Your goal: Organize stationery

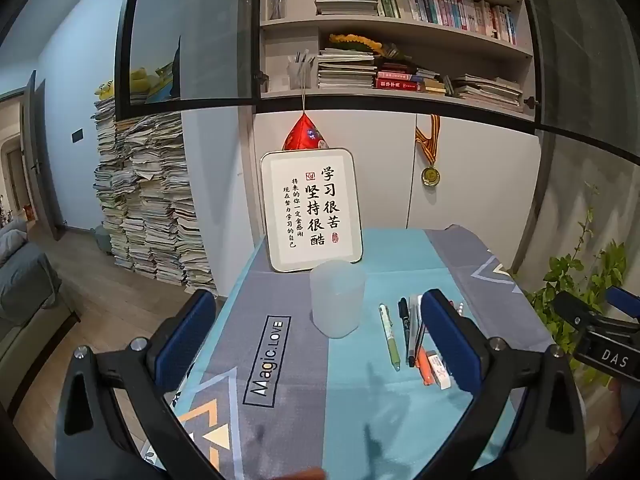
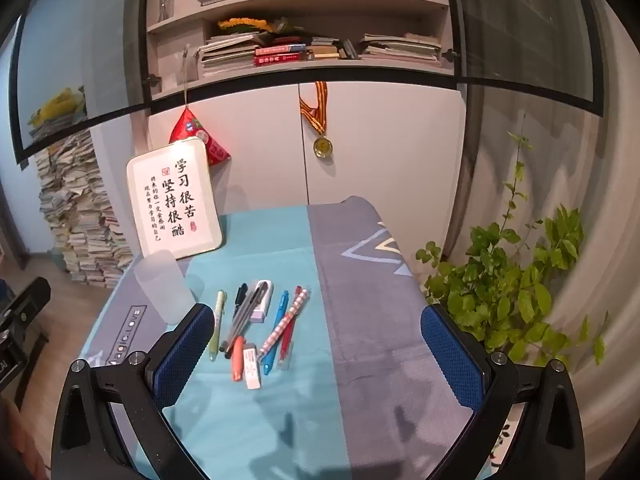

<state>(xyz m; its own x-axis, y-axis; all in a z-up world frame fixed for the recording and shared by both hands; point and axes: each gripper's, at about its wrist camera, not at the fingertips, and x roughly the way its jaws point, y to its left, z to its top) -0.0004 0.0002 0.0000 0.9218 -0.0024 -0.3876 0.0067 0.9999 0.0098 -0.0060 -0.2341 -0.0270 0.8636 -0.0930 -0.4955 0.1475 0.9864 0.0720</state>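
Note:
A frosted translucent cup (image 1: 338, 298) stands upright on the blue and grey tablecloth (image 1: 280, 292); it also shows in the right wrist view (image 2: 162, 286). Right of it lies a loose row of stationery: a green pen (image 2: 217, 322), a black pen (image 2: 239, 300), a white correction tape (image 2: 262, 300), an orange marker (image 2: 237, 358), a white eraser (image 2: 252, 366), a blue pen (image 2: 276, 328) and a pink striped pencil (image 2: 285, 320). My left gripper (image 1: 320, 336) is open and empty, hovering in front of the cup. My right gripper (image 2: 320, 344) is open and empty above the stationery.
A framed calligraphy sign (image 1: 312, 208) leans against the white cabinet (image 2: 384, 152) at the table's far end. A leafy plant (image 2: 512, 272) stands off the table's right edge. Tall paper stacks (image 1: 152, 208) stand on the floor at left.

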